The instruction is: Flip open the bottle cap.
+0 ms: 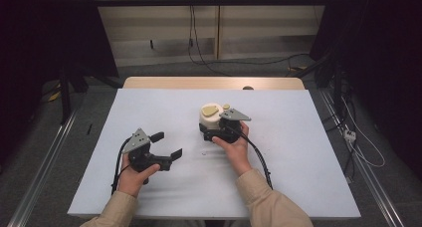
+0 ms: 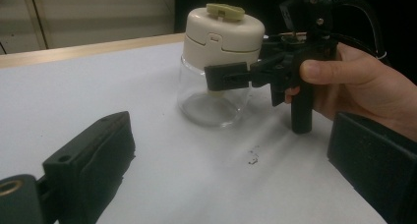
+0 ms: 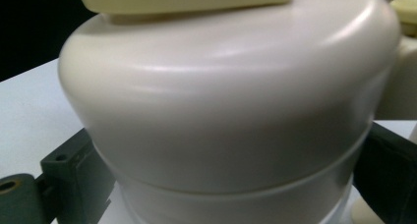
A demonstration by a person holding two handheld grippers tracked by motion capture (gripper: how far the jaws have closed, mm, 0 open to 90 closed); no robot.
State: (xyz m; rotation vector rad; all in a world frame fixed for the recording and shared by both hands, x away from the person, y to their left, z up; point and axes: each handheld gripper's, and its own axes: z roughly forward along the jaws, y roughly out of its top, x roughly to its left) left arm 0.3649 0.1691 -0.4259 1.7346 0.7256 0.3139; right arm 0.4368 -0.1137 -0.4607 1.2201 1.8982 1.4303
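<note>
Right tool (image 1: 215,133) clamped around jar (image 1: 210,118), left tool (image 1: 166,145) spread wide.

Table and its surroundings

A white sheet covers the table (image 1: 149,112), leaving a wooden strip bare at the far edge (a small dark mark (image 2: 253,157), perhaps a scuff, sits on it); black cables (image 1: 199,48) hang beyond.

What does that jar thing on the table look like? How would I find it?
Look at the white table, a little past its middle, by the person's right hand. The jar stands upright there between the right gripper's jaws. It has a clear glass bottom and a fat cream lid with a pale yellow-green tab on top.
</note>
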